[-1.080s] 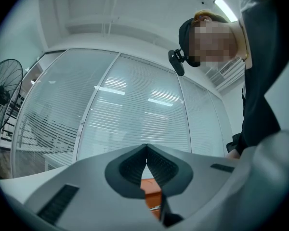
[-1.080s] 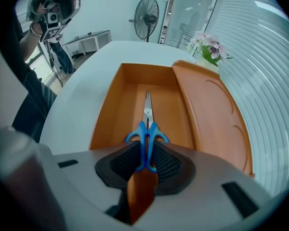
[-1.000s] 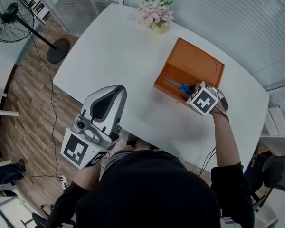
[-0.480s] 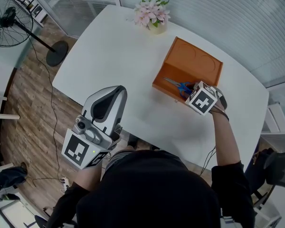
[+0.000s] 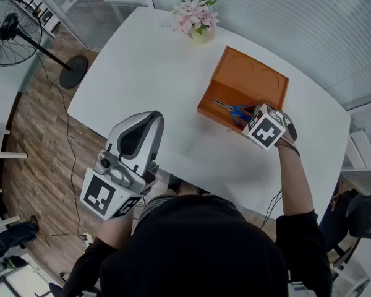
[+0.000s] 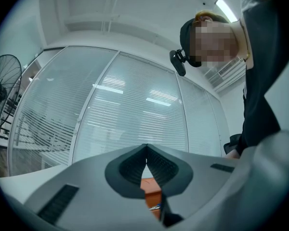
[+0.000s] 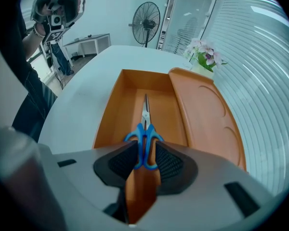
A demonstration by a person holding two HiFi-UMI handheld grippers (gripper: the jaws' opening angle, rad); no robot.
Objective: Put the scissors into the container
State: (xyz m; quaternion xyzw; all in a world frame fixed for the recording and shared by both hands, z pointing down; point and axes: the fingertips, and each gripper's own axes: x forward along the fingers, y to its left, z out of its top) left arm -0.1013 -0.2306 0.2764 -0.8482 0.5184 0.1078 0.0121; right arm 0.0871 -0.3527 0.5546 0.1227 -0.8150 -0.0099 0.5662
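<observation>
Right gripper (image 7: 144,153) jaws have just been opening, now wide round the scissors (image 7: 145,112), frame centre, in the container (image 7: 111,115); we back straight out, clear of handles.

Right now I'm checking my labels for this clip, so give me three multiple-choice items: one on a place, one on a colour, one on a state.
1. Where are the scissors? A on the white table; B in the orange container; C on the floor.
2. Colour of their handles? A red; B black; C blue.
3. The left tongs are: A shut, empty; B wide open; C gripping scissors.
Key: 1 B, they sit inside its walls; 2 C, the loops show blue; 3 A, the tips meet on nothing.
</observation>
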